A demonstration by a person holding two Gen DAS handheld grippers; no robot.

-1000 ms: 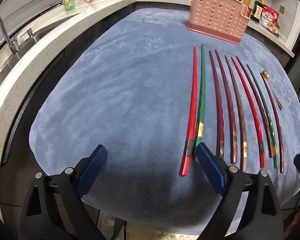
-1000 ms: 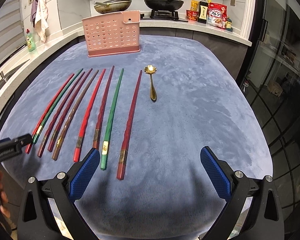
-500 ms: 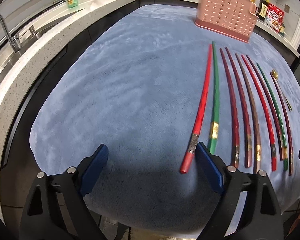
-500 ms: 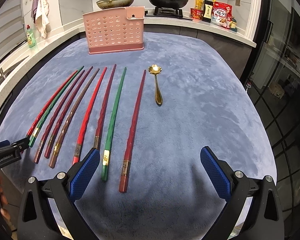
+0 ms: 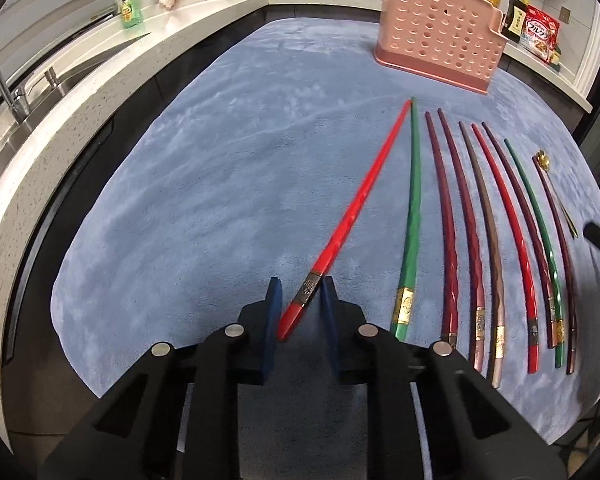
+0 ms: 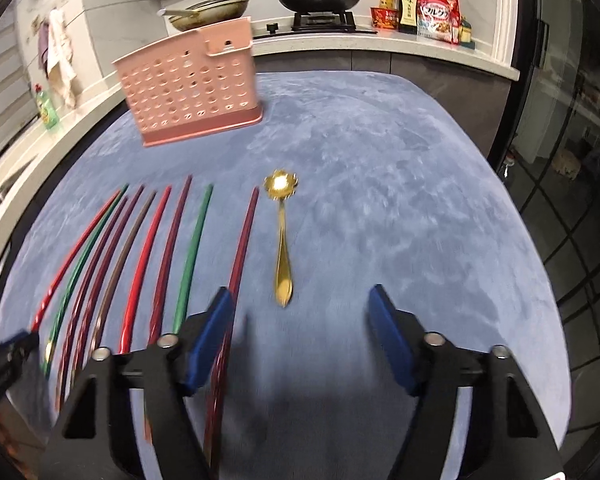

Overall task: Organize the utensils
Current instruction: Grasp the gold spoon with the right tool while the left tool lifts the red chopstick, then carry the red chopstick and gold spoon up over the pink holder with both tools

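your left gripper (image 5: 300, 300) has swung from jaws wide apart to jaws closing around the butt end of the bright red chopstick (image 5: 364, 196), right at its gold band. the stick sits between the blue pads, and it has pivoted: a moment ago it lay parallel to the green chopstick (image 5: 414, 184) beside it, now its butt has been dragged toward 7 o'clock while its tip still meets the green tip up at 12 o'clock. whether the pads are pressing yet you can't quite tell; there looks to be a sliver of gap on one side, so treat the hold as not yet made.

your right gripper (image 6: 300, 320) has slid over toward the gold spoon (image 6: 282, 236), which now lies just ahead at 12 o'clock with its handle end nearest you. those jaws are closing too, but nothing is between them yet.

the pink holder (image 5: 436, 36) stands at the far edge of the blue mat (image 5: 204, 184) on the bench, at about 1 o'clock from your left gripper, empty as far as shows. so the sorting is only starting: the first chopstick is about to lift, and every other stick still lies in its row.
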